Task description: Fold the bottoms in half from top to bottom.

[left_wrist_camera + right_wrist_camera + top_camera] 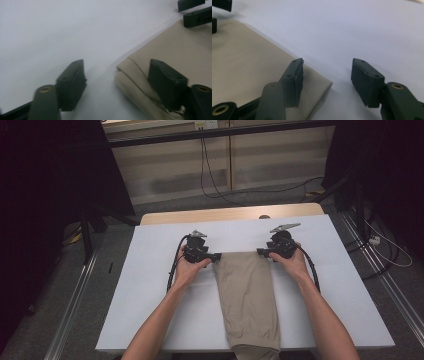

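A folded tan pair of trousers (248, 300) lies on the white counter (150, 285), its long axis running from the far middle toward the person, the near end hanging over the edge. The left hand-held gripper (216, 256) sits at its far left corner and the right hand-held gripper (262, 252) at its far right corner, equally near. Both stand partly open, each straddling its corner without pinching the cloth. No containers are here.

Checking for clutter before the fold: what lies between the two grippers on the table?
The far end of the folded beige trousers spans the gap between left gripper and right gripper, seen in the high view.
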A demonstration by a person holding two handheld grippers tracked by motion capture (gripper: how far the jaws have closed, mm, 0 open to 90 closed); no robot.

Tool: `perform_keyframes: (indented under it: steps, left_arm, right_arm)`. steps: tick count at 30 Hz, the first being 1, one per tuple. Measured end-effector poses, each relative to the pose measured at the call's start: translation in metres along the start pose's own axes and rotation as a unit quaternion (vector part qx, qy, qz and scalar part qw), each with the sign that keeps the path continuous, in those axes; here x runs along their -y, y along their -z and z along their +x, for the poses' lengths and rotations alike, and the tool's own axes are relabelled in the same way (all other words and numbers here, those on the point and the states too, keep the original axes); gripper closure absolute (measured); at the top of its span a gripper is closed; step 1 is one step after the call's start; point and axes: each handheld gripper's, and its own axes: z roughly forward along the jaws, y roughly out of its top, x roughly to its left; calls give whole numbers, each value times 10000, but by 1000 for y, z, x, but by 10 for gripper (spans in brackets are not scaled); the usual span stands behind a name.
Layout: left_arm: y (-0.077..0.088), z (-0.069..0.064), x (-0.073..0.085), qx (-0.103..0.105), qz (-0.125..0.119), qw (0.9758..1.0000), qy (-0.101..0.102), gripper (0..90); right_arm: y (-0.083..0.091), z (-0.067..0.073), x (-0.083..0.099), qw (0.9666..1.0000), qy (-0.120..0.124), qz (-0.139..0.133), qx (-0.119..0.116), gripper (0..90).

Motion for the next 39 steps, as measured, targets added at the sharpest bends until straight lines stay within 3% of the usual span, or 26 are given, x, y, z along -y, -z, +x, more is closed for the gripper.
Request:
perform_keyframes:
  steps: [3,7,10,12,13,14,15,17,21,23,26,32,39]
  left_arm:
    - [-5,-1,3,-51,104,9999,-57,248]
    - [-8,-5,2,-35,64,9998,-189,262]
    - [-12,-14,1,-250,151,9980,-557,298]
    - [-11,-16,2,-5,157,9982,-580,412]
    - [-10,-18,3,105,151,9977,-653,511]
    - [-9,-19,4,148,165,9975,-670,549]
    - [-7,-19,5,274,188,9976,-603,600]
    - [-5,-21,9,540,211,9970,-509,787]
    - [4,-27,12,564,248,9973,-406,844]
    - [11,-25,11,554,104,9980,-301,848]
    - [29,-18,1,461,-356,9983,-28,850]
    - [53,-21,-33,48,-756,9970,-158,851]
    - [75,-16,-67,-137,-1138,9932,-201,852]
  right_arm:
    - [0,0,1,10000,67,-46,-4,447]
    - [0,3,2,9998,190,2,-67,528]
    - [1,7,1,9994,274,61,-222,648]
    - [1,12,1,9984,329,129,-434,796]
    - [1,14,1,9978,333,155,-553,828]
    - [1,17,1,9965,348,199,-737,842]
    - [1,18,1,9962,352,225,-765,855]
    - [2,20,1,9966,306,262,-715,866]
    - [7,24,0,9981,242,176,-533,874]
    - [15,24,-4,9987,120,-56,-495,876]
    - [34,24,-15,9978,7,-486,-453,877]
    - [57,32,-39,9949,-19,-959,-307,877]
    - [66,30,-70,9894,-196,-1424,-186,877]
